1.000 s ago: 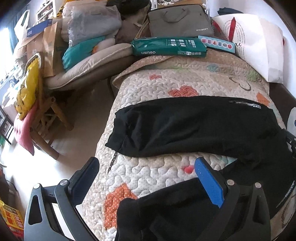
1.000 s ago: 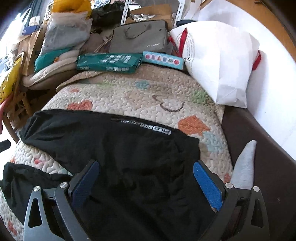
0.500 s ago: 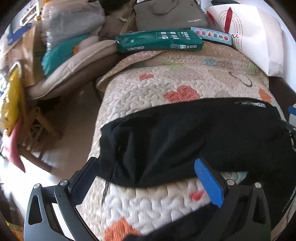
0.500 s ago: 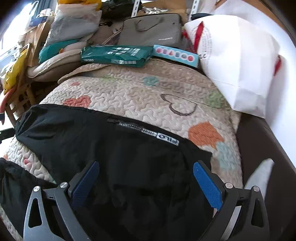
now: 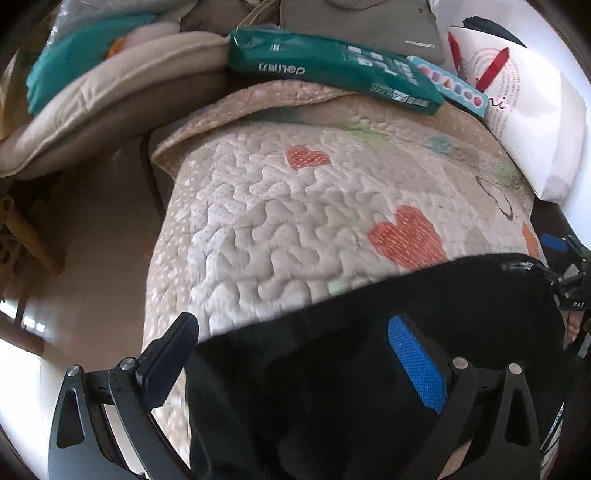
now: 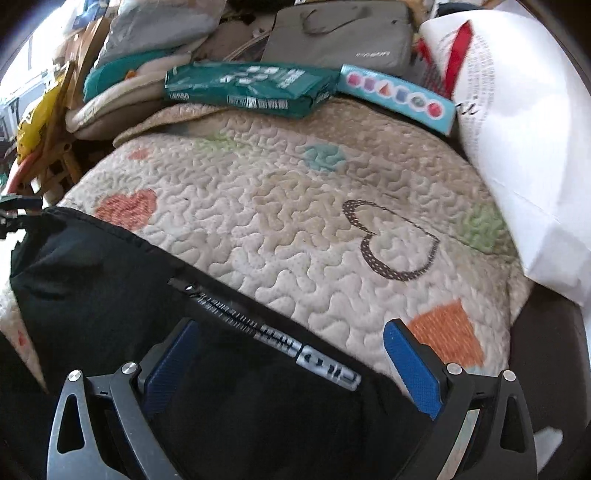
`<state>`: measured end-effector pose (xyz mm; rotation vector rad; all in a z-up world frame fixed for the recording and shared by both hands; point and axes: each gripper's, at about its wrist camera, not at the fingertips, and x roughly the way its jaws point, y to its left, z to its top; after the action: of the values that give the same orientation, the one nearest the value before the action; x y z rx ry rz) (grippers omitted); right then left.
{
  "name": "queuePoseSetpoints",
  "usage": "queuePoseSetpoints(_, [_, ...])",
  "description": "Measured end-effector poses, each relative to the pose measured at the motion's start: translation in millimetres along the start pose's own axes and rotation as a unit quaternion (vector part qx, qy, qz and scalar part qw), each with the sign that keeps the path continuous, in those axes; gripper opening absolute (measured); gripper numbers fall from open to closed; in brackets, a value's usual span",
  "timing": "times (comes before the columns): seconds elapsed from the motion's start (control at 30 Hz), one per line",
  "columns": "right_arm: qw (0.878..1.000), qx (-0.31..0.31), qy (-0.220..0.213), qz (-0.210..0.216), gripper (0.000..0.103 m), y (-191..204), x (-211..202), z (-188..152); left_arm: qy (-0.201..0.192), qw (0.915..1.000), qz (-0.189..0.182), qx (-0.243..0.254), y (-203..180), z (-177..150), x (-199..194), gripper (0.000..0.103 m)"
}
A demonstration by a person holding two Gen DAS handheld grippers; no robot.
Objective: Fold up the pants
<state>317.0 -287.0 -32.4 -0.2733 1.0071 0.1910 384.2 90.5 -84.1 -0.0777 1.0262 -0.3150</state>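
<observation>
What moved: since a second ago we've pushed both grippers forward, so the black pants point(image 5: 369, 369) now fill the bottom of both views and more bare quilt shows ahead.
Left gripper point(image 5: 291, 354): spread wide, nothing pinched, hovering over the pants near their left edge.
Right gripper point(image 6: 291, 354): also wide apart, empty, over the strip of silver lettering point(image 6: 303, 354) — we can't read it.
Pants: lying flat across the near part of the heart-pattern quilt point(image 6: 295, 206).
Open room: plenty of bare quilt beyond the pants; left quilt edge drops to the floor point(image 5: 99, 240).
Far edge: green pack point(image 6: 251, 88) printed "deli" and "A4", blue box point(image 6: 399, 98), grey bag point(image 6: 340, 33), white paper bag point(image 6: 517, 129) on the right.
</observation>
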Motion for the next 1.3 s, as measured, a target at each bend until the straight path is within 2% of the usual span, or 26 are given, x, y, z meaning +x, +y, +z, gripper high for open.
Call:
queuePoseSetpoints(0.07, [1.0, -0.004, 0.011, 0.005, 0.099, -2.1, 10.9, 2.8, 0.013, 0.9999, -0.002, 0.01, 0.7, 5.5, 10.2, 0.103])
queuePoseSetpoints(0.17, [0.999, -0.022, 0.034, 0.016, 0.098, -3.8, 28.8, 6.3, 0.045, 0.9975, 0.011, 0.053, -5.4, 8.2, 30.7, 0.103])
queuePoseSetpoints(0.23, [0.998, -0.033, 0.046, 0.024, 0.098, -3.4, 38.4, 7.6, 0.048, 0.9957, 0.019, 0.077, -11.6, 7.7, 34.3, 0.103])
queuePoseSetpoints(0.3, [0.997, -0.037, 0.052, 0.035, 0.098, -3.6, 44.8, 8.8, 0.058, 0.995, 0.014, 0.08, -12.1, 9.8, 34.1, 0.098])
queuePoseSetpoints(0.33, [0.997, -0.036, 0.054, 0.041, 0.097, -3.7, 46.8, 9.4, 0.06, 0.9945, 0.013, 0.084, -12.5, 10.2, 32.9, 0.089])
queuePoseSetpoints(0.37, [0.997, -0.034, 0.058, 0.05, 0.09, -3.8, 48.3, 9.7, 0.057, 0.9937, 0.011, 0.096, -13.5, 11.0, 27.8, 0.071])
queuePoseSetpoints(0.4, [0.995, -0.029, 0.062, 0.071, 0.082, -3.8, 48.5, 10.0, 0.058, 0.9928, 0.013, 0.104, -13.5, 11.3, 24.1, 0.06])
queuePoseSetpoints(0.43, [0.993, -0.023, 0.063, 0.096, 0.062, -3.7, 47.4, 9.9, 0.057, 0.9921, 0.01, 0.111, -13.9, 12.2, 19.9, 0.032])
queuePoseSetpoints(0.47, [0.991, -0.018, 0.063, 0.119, 0.04, -2.2, 44.6, 9.6, 0.058, 0.9912, 0.008, 0.118, -14.6, 12.0, 17.0, 0.013])
queuePoseSetpoints(0.53, [0.99, -0.02, 0.061, 0.129, 0.021, 3.7, 40.2, 9.2, 0.062, 0.9888, 0.012, 0.135, -20.4, 9.5, 14.5, 0.007])
queuePoseSetpoints(0.63, [0.99, -0.016, 0.065, 0.125, 0.014, 9.9, 34.9, 9.3, 0.057, 0.9847, 0.041, 0.16, -32.7, 6.3, 14.5, 0.006])
queuePoseSetpoints(0.77, [0.991, -0.013, 0.061, 0.12, 0.01, 12.2, 21.2, 11.4, 0.036, 0.9844, 0.061, 0.161, -40.6, 3.1, 2.3, 0.006])
queuePoseSetpoints(1.07, [0.994, -0.023, 0.046, 0.098, 0.008, 26.6, -37.0, -2.9, -0.022, 0.9851, 0.066, 0.157, -62.1, -11.2, -64.0, 0.006])
queuePoseSetpoints(1.3, [0.996, -0.023, 0.036, 0.082, 0.008, 43.7, -90.6, -36.3, -0.069, 0.984, 0.062, 0.152, -79.3, -48.6, -132.0, 0.006])
